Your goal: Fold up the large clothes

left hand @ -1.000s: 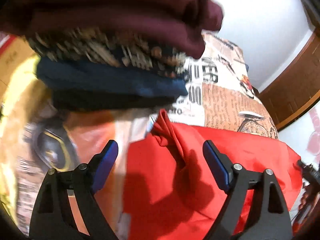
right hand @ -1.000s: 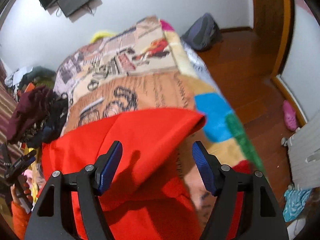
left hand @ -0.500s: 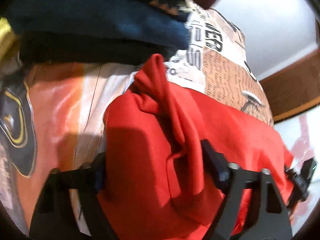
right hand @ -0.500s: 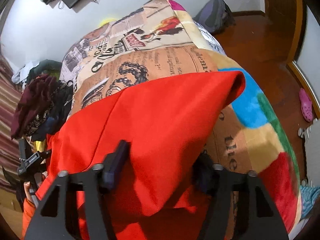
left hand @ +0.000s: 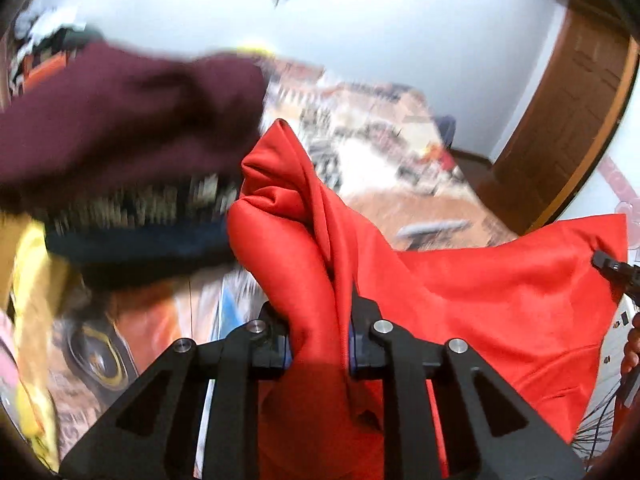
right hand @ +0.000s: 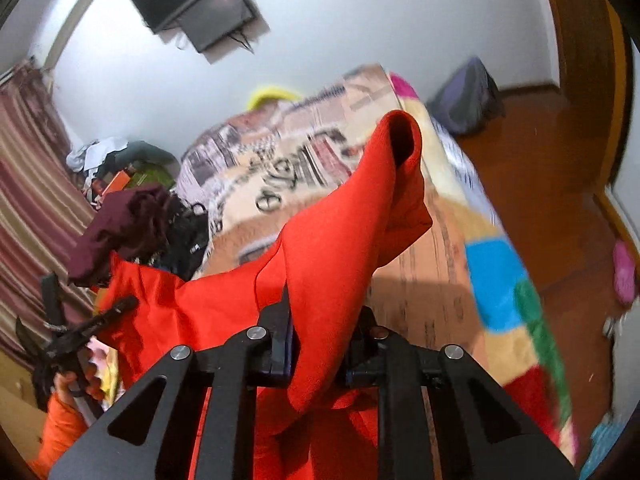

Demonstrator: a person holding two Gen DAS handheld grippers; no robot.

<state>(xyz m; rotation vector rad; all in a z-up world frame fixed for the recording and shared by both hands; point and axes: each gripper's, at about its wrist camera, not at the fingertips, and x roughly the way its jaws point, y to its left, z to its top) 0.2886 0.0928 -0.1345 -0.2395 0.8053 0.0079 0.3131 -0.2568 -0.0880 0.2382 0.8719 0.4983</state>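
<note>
A large red garment (left hand: 500, 296) hangs lifted above a bed with a patchwork printed blanket (left hand: 400, 184). My left gripper (left hand: 318, 346) is shut on a bunched corner of the red cloth, which sticks up past the jaws. My right gripper (right hand: 320, 354) is shut on another corner of the red garment (right hand: 332, 248), whose end curls up over the bed. The cloth stretches between the two grippers. The left gripper also shows at the left of the right wrist view (right hand: 80, 332).
A pile of folded clothes, maroon (left hand: 132, 120) on top, sits at the left of the bed. The blanket (right hand: 480, 248) covers the bed. A backpack (right hand: 468, 96) lies on the wooden floor by the wall. A wall-mounted TV (right hand: 204, 4) hangs above.
Both grippers have closed on the red garment's corners and lifted it off the bed; a second ago both were open above the cloth lying flat.
</note>
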